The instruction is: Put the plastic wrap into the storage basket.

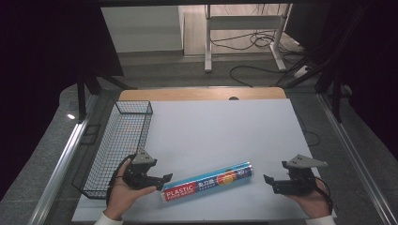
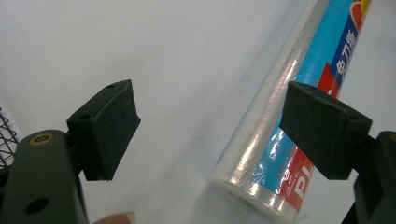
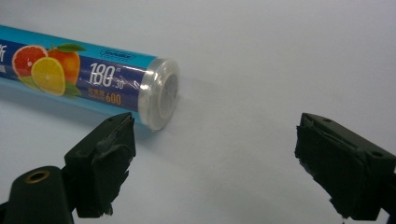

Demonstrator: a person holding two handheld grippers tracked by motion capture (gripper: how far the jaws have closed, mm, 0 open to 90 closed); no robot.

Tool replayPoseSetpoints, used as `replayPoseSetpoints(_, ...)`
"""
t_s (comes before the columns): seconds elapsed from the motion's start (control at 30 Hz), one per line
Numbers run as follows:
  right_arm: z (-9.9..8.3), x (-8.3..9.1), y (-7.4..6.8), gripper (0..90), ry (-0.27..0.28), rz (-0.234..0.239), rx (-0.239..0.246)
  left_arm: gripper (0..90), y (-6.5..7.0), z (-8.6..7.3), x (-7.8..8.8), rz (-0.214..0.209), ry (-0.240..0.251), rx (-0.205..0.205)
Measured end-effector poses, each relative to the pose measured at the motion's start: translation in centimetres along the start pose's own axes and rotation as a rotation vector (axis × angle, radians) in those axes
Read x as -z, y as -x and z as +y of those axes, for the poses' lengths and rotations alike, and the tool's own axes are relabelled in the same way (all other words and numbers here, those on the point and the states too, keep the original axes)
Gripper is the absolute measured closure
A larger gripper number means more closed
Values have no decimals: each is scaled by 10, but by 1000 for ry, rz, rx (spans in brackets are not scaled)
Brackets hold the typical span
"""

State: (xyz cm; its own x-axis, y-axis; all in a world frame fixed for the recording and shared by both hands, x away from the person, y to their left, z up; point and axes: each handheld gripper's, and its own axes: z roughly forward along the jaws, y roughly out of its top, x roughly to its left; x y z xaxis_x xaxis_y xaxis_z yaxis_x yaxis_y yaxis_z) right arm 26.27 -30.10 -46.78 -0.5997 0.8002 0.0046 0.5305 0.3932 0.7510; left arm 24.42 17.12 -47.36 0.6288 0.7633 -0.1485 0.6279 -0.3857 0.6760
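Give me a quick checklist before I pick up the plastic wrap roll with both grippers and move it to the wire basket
1. Left gripper open: ok, jaws spread wide in the left gripper view.
2. Right gripper open: ok, jaws spread in the right gripper view.
3. Plastic wrap roll lying flat on the white table, free of both grippers: ok.
4. Left jaws lined up around the roll's near end: not ok, the roll end sits toward one jaw.
5. Right jaws around the roll's other end: not ok, the end lies ahead of them.
6. Wire basket has room: ok, nothing visible inside.

A blue plastic-wrap roll [image 1: 208, 182] lies flat, slanted on the white tabletop [image 1: 216, 126].
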Motion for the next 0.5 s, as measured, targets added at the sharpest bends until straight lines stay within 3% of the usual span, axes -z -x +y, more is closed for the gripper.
replayPoseSetpoints(0.2, -1, 1, -1, 130, 1, 21, -6, 180, 2, 1, 1, 17, -13, 9)
replayPoseSetpoints(0.5, -6, 3, -1, 130, 6, 6, -24, 168, -4, -3, 11, 23, -24, 24)
